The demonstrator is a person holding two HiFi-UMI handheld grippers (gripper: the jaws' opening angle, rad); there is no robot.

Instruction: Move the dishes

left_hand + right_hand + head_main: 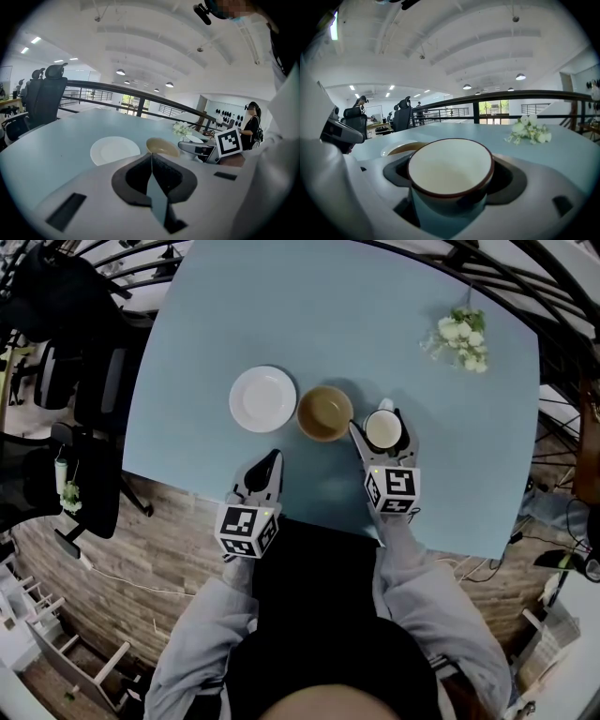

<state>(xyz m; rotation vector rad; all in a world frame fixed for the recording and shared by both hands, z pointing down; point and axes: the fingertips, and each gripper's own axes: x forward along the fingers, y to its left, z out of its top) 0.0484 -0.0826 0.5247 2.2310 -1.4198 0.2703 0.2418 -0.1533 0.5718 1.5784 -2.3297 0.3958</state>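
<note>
**Blue table (375,324), with the cup (449,168) in the right claw (379,430)**

Its jaws stand far apart with the cup between them. Both sides look snug against the cup, so I think it is held. The cup is white with a brown rim, looks empty, and seems to sit on the table. Just beside it on the left is a brown bowl (324,412), and next to that is a white plate (263,398). The left claw (270,470) is pinched together with nothing in it, near the table's close edge below the plate. White flowers (461,337) lie well apart, at the far right corner. The grab looks done. Next comes a straight lift that keeps the cup level and does not bump the bowl.
</note>
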